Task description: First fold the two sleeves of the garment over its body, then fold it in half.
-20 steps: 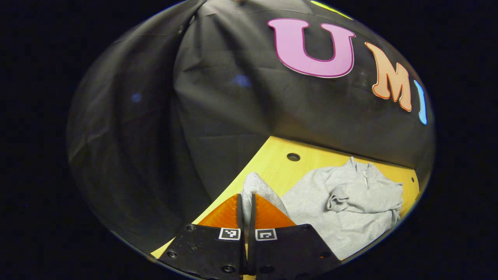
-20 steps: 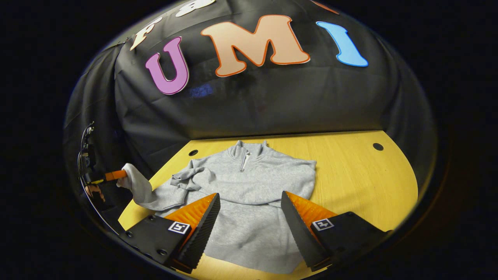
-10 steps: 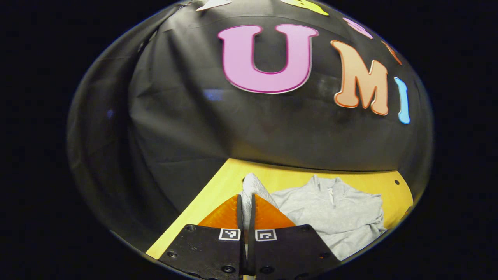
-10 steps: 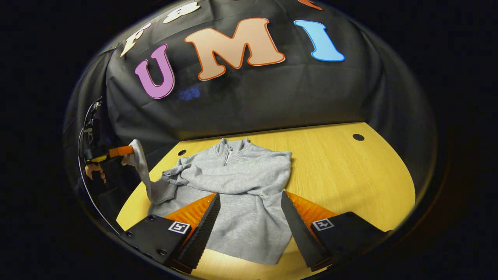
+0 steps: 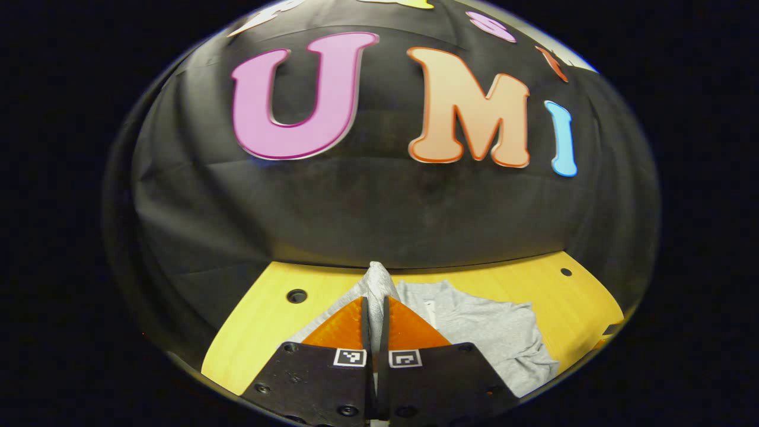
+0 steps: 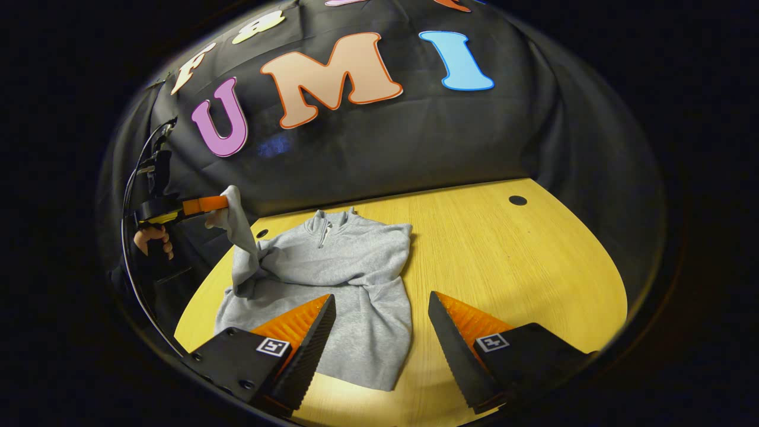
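garment: one grey zip-neck pullover [image 6: 338,279], lying on the yellow counter [image 6: 522,267], collar toward the booth wall, hem toward you. Its right sleeve already looks folded in, judging by the tidy right edge.

sleeve: your left claw [image 5: 375,308] has its two fingers pressed together on the cuff of the left sleeve [image 5: 377,279]. In the right gripper view you can see that claw [image 6: 204,204] holding the cuff up off the counter, out past the garment's left edge, with the sleeve hanging down to the shoulder.

key relation: the body lies to the right of the lifted cuff and below it, so I'd guess you carry the cuff rightward across the chest and lay it down. The sleeve's long axis runs cuff to shoulder, slanting down toward the body.

right claw: your right claw [image 6: 379,320] is wide apart, holding nothing, hovering near the hem.

nearer hand: left, obviously, it's got the cuff.

count: one garment, two claws, one sleeve in the air.
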The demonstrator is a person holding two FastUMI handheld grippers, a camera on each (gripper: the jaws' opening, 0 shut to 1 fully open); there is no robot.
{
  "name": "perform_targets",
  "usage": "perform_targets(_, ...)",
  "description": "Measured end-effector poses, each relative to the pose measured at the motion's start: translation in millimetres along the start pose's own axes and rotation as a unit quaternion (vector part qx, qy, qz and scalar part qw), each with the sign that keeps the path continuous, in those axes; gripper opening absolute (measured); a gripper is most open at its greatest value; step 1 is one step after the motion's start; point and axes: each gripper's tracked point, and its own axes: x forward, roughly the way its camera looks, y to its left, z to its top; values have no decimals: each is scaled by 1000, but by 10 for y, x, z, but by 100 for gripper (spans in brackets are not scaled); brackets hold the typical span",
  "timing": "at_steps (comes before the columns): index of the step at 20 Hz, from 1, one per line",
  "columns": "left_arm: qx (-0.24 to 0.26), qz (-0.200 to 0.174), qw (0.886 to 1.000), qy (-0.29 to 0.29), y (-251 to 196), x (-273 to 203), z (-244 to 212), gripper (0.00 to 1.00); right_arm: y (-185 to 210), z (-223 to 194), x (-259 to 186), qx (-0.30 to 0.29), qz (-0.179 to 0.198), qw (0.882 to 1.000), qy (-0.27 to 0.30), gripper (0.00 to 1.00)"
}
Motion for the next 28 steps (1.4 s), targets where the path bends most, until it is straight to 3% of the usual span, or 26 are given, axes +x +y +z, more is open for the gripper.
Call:
perform_targets(11,81,-101,990,51,-1554,513,-399,0,-544,-230,-286,25,-42,999,9,98)
perform_targets(15,89,-103,988,72,-1837,638,-646,0,-668,-321,-385,32,-52,998,14,94)
perform_targets(20,74,-140,981,113,-2167,760,-1011,7,-693,-423,-453,30,-53,998,19,98)
perform_targets(23,49,-150,982,103,-2238,730,-978,23,-659,-442,-457,28,-48,998,20,94)
perform_targets(26,37,-151,986,67,-2196,653,-811,100,-573,-420,-416,25,-37,999,17,98)
perform_targets(27,39,-142,987,60,-2102,599,-760,93,-536,-406,-383,24,-34,999,16,98)
perform_targets(28,38,-133,989,56,-2001,538,-723,93,-498,-399,-351,24,-29,999,15,98)
